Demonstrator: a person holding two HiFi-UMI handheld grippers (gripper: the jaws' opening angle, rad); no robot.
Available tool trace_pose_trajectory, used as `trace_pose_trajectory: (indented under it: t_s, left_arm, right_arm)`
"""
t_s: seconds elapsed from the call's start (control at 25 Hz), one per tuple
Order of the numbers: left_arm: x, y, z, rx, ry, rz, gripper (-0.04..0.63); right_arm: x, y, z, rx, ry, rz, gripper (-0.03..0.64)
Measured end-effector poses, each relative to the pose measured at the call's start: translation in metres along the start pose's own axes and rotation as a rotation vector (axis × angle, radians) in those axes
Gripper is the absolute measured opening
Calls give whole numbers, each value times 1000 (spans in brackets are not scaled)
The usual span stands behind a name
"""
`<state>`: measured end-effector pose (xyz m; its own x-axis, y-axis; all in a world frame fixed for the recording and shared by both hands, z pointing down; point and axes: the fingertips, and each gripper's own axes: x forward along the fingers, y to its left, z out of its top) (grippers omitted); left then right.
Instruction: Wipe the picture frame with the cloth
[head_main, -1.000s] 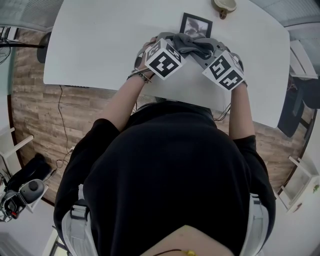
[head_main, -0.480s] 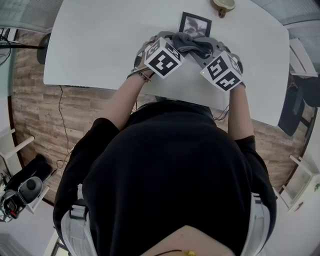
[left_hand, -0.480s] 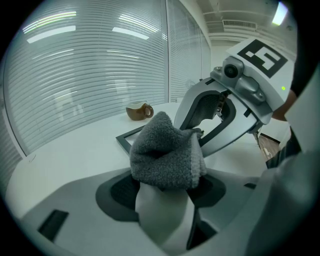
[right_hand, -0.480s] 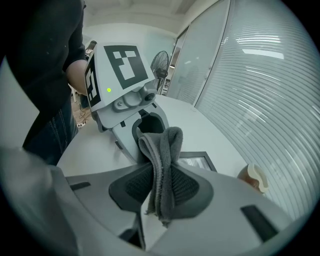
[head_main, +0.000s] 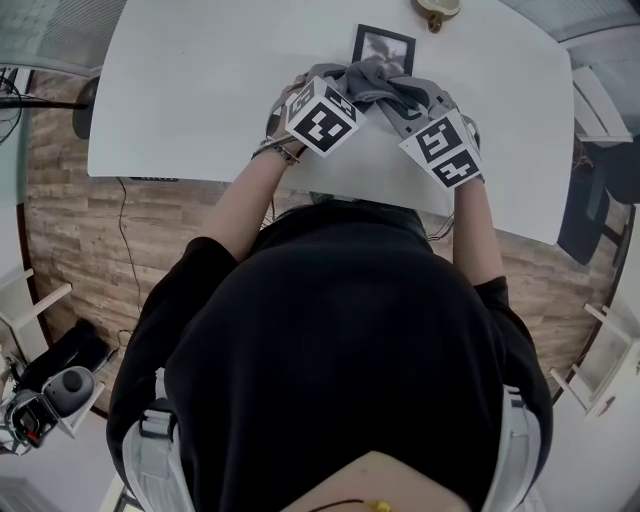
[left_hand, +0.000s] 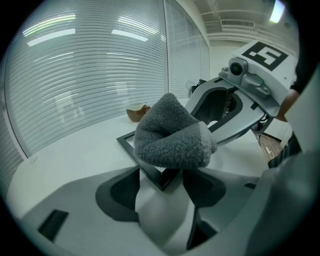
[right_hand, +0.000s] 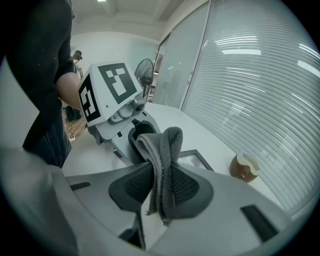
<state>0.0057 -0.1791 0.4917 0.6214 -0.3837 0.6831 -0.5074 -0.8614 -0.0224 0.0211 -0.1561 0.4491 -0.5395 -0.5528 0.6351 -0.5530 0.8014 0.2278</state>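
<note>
A black picture frame (head_main: 385, 44) lies flat on the white table (head_main: 200, 90), its near edge under a grey fleece cloth (head_main: 372, 80). In the left gripper view the frame's (left_hand: 126, 146) near corner sits pinched between the pads of my left gripper (left_hand: 161, 170), and the bunched cloth (left_hand: 172, 132) rests on the frame just beyond. My right gripper (right_hand: 161, 170) is shut on a fold of the cloth (right_hand: 167, 145), with the frame (right_hand: 192, 159) just past it. In the head view my left gripper (head_main: 335, 78) and right gripper (head_main: 405, 100) meet at the cloth.
A small brown bowl (head_main: 437, 10) stands at the table's far edge, just beyond the frame, and shows as the bowl (right_hand: 243, 167) in the right gripper view. A fan (head_main: 88, 100) stands off the table's left side. Window blinds run behind the table.
The cloth and both grippers have edged a little farther toward the frame, and the cloth now covers more of its near edge.
</note>
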Motion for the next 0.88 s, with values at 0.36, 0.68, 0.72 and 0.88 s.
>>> trace_pose_trajectory:
  t_s: [0.36, 0.68, 0.72, 0.88]
  left_arm:
    - [-10, -10, 6, 4, -10, 12, 284]
    - [-6, -21, 14, 24, -23, 28, 287]
    - [-4, -24, 16, 26, -22, 30, 287]
    - [-6, -20, 13, 25, -29, 37, 291]
  right_arm:
    - [-41, -10, 6, 191, -117, -145, 97]
    - [-75, -31, -7, 334, -223, -219, 97]
    - [-82, -34, -9, 357, -248, -221, 97]
    - [-87, -37, -7, 430, -309, -219, 97]
